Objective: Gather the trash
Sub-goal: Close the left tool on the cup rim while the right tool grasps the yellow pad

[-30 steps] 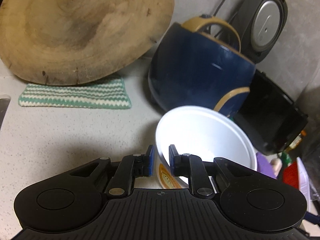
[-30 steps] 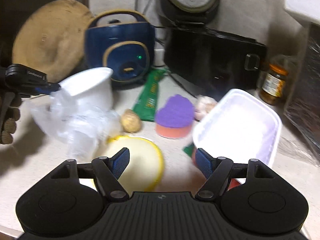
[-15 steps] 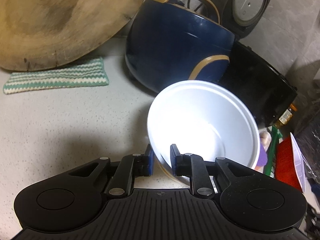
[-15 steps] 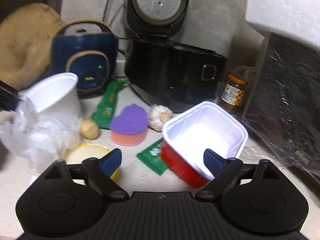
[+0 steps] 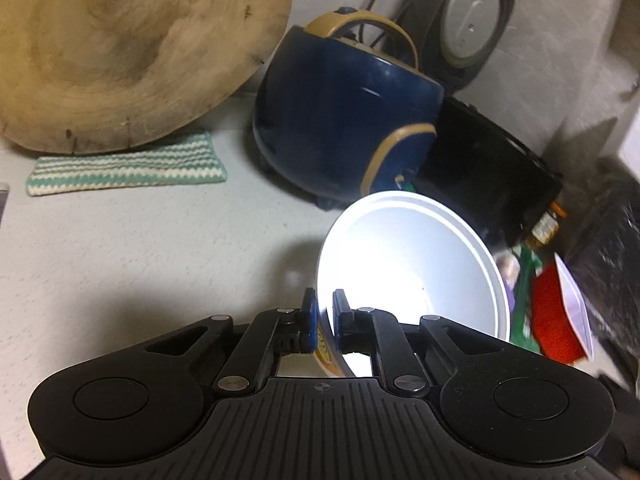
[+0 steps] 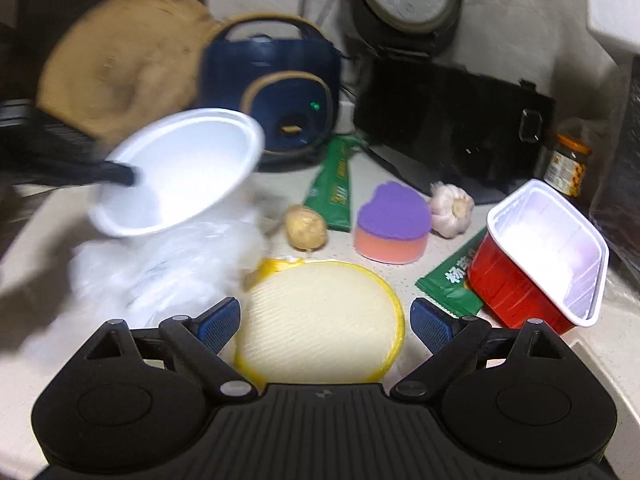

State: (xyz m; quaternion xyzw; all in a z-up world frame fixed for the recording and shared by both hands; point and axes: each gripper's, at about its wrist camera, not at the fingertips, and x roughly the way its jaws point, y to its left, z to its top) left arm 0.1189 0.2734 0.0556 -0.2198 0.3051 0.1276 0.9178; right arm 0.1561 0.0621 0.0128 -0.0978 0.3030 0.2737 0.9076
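A white paper bowl hangs tilted above the counter. My left gripper has its jaws closing, and the pads pinch the bowl's near rim. In the right wrist view the bowl leans over a crumpled clear plastic bag, with the left gripper reaching in from the left. My right gripper stands open just above a round yellow-rimmed lid, its fingers on either side and not touching it. A red tray with a white inside, a long green wrapper and a small green sachet lie nearby.
A purple sponge, garlic and a brown root sit mid-counter. Behind them stand a blue cooker, a black rice cooker and a jar. A wooden board leans at the back left over a striped cloth.
My left gripper's pads have drawn closer on the bowl's rim, and the bowl has tipped over. My right gripper has opened wider and come down and left over the yellow-rimmed lid.
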